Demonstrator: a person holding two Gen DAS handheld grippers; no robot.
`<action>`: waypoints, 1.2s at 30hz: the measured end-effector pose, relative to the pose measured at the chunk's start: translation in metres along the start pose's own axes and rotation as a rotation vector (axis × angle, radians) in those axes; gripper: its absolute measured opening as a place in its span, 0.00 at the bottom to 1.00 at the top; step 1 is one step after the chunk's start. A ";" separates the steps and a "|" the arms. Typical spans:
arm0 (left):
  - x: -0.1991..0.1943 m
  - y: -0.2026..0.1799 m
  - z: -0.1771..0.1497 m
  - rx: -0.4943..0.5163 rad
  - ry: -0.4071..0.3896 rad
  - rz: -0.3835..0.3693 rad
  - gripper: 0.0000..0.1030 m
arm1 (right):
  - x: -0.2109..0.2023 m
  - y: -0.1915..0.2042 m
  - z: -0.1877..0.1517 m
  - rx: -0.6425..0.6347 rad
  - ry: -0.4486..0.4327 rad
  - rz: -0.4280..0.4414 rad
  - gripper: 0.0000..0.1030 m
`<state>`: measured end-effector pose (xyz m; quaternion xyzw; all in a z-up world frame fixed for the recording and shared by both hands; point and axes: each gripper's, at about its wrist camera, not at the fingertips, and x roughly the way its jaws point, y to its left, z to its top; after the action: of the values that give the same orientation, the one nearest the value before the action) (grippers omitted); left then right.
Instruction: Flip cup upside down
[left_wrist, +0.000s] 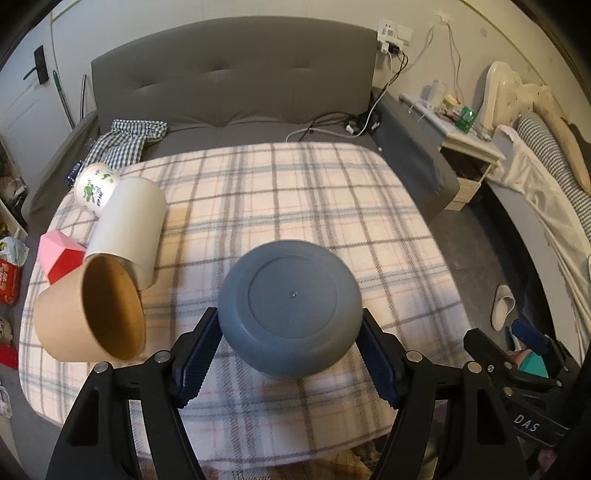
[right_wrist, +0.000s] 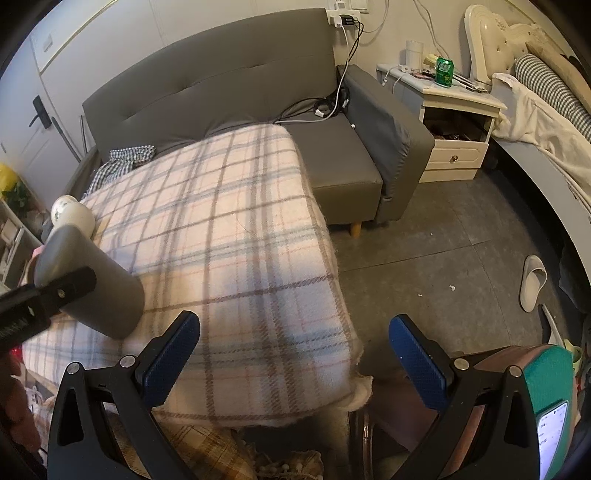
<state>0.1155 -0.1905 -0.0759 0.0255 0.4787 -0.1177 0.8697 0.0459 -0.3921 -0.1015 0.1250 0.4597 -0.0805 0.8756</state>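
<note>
My left gripper (left_wrist: 290, 354) is shut on a grey-blue cup (left_wrist: 290, 310), held on its side above the plaid blanket (left_wrist: 295, 192), its round base facing the camera. The same cup (right_wrist: 88, 284) shows at the left of the right wrist view, clamped by the left gripper's black finger. My right gripper (right_wrist: 295, 354) is open and empty over the blanket's right front corner, apart from the cup.
On the left of the blanket lie a brown paper cup (left_wrist: 92, 310), a white cup (left_wrist: 129, 225), a printed cup (left_wrist: 94, 188) and a pink-red box (left_wrist: 59, 254). A grey sofa (right_wrist: 221, 81) stands behind. A nightstand (right_wrist: 454, 129), a slipper (right_wrist: 532, 282) and bare floor are to the right.
</note>
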 end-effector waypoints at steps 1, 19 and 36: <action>-0.006 0.000 0.001 -0.005 -0.013 -0.006 0.73 | -0.006 0.001 0.002 -0.003 -0.011 -0.002 1.00; -0.176 0.025 -0.002 0.008 -0.359 0.000 0.73 | -0.151 0.058 0.024 -0.079 -0.272 0.091 1.00; -0.158 0.088 -0.118 -0.078 -0.475 0.233 0.96 | -0.140 0.118 -0.058 -0.192 -0.314 0.166 1.00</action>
<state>-0.0429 -0.0579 -0.0130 0.0184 0.2595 -0.0011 0.9656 -0.0485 -0.2585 -0.0007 0.0643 0.3113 0.0175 0.9480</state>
